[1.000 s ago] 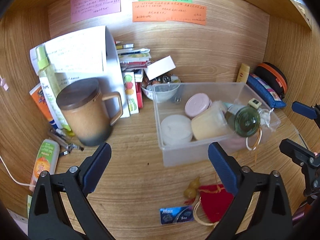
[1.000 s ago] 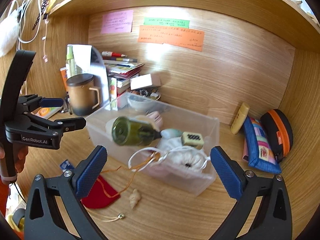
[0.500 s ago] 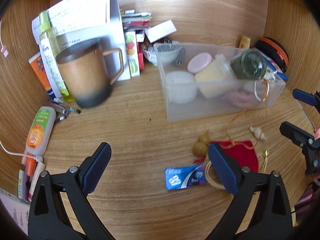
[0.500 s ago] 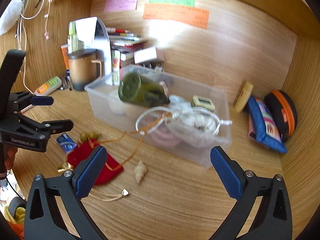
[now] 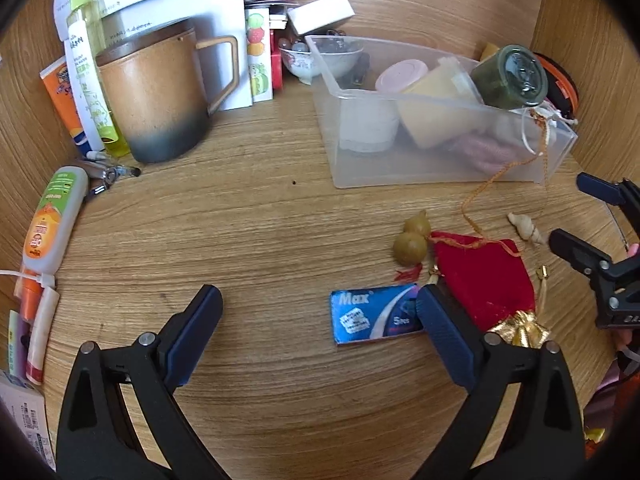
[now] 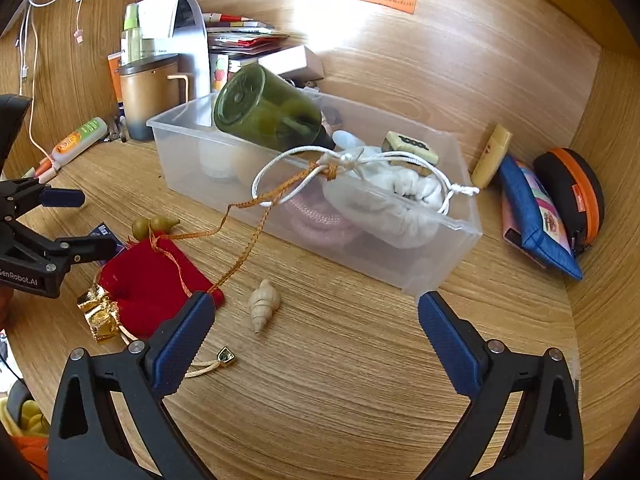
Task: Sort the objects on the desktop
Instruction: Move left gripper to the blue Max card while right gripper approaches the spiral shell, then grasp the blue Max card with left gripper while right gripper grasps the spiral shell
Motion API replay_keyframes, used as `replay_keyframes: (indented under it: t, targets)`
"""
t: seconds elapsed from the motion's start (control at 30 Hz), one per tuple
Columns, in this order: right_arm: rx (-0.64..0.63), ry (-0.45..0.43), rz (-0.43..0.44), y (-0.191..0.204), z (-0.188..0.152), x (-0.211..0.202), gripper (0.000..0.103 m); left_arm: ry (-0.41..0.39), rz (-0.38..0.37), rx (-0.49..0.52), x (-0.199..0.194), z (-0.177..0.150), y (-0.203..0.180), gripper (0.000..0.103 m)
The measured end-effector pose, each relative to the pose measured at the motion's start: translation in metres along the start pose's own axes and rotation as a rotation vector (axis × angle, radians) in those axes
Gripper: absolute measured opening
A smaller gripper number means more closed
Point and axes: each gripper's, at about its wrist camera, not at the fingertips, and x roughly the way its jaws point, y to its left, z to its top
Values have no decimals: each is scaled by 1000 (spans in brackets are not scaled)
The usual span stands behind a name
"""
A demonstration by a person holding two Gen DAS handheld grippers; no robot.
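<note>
We had both claws spread wide and empty over the table: the left claw (image 5: 320, 320) hung above the blue blade packet (image 5: 374, 314), and the right claw (image 6: 316, 324) hung over the bare wood in front of the clear bin (image 6: 440, 264). The loose things yet to be sorted lay between us and that bin: the red pouch (image 6: 148, 276) with its gold trim, the little gourd charm (image 5: 412, 240) touching the pouch's mouth, and the shell (image 6: 262, 304) just beside it. Here was the trouble as we judged it: the orange cord (image 6: 256, 216) ran from the pouch up to the bin's front rim, where it looked knotted or caught on the white drawstring of the cloth bag (image 6: 400, 196). If we lifted the pouch briskly, that cord could tug the bag, or roll the green bottle (image 6: 268, 114) off its tilted perch on the bin's contents. The right view showed that knot plainly, plus the pencil cases at the table's right edge; the left view showed only a thread trailing from the bin. The left view alone gave us the packet's full face, the lidded mug (image 5: 156, 100) and the tubes along the left edge.
</note>
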Motion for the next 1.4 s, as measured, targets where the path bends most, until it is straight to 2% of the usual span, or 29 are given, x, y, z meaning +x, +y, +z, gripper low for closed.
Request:
replay_keyframes:
  t: [0.13, 0.37, 0.5, 0.53, 0.83, 1.0, 1.13, 1.3, 1.4]
  targets:
    - [-2, 22, 17, 0, 0, 8, 90, -7, 26, 36, 1, 0, -7, 99]
    - [-22, 41, 47, 5, 2, 14, 83, -5, 21, 6, 11, 0, -4, 99]
    - [-22, 74, 72, 5, 3, 23, 66, -7, 10, 20, 17, -1, -9, 99]
    - [-19, 81, 79, 5, 3, 24, 65, -8, 11, 29, 18, -1, -11, 99]
    - [-16, 103, 105, 4, 3, 30, 65, -10, -6, 60, 30, 4, -20, 99]
    - [-6, 108, 116, 5, 3, 32, 64, 2, 8, 91, 30, 7, -23, 99]
    - [-10, 109, 144, 4, 1, 31, 50, 20, 1, 47, 25, 9, -8, 99]
    - [-28, 103, 159, 8, 2, 30, 41, 16, 15, 29, 20, 6, -4, 99]
    - [-26, 104, 166, 8, 2, 31, 39, 12, 18, 20, 17, 5, -4, 96]
